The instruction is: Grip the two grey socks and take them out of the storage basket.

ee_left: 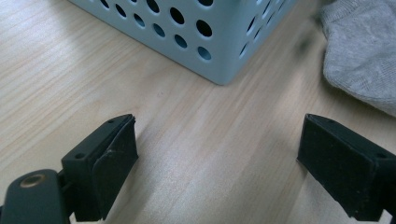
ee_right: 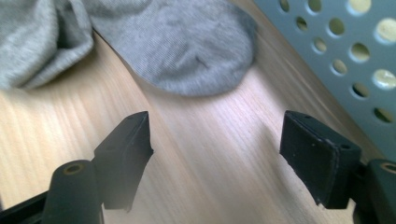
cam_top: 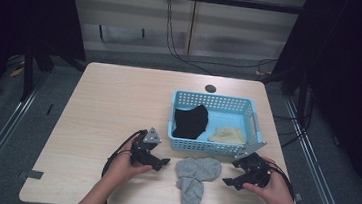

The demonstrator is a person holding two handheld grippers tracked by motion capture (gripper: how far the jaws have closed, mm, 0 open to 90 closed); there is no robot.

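Observation:
A grey sock (cam_top: pixel 195 177) lies crumpled on the wooden table (cam_top: pixel 118 111) just in front of a light blue perforated basket (cam_top: pixel 215 146). Inside the basket lie a black sock (cam_top: pixel 190 121) and a yellowish sock (cam_top: pixel 227 135). My left gripper (cam_top: pixel 164 163) rests low on the table to the left of the grey sock (ee_left: pixel 364 51), jaws open with nothing between them (ee_left: pixel 217 161). My right gripper (cam_top: pixel 231 173) stands open to the right of the grey sock (ee_right: pixel 187 42), its jaws apart over bare wood (ee_right: pixel 217 149), the toe end a short way ahead.
The basket corner (ee_left: pixel 219 51) is close ahead of my left gripper, and the basket wall (ee_right: pixel 345 51) runs along the right of my right gripper. A round cable hole (cam_top: pixel 210 89) sits at the table's far edge. Black curtains flank the table.

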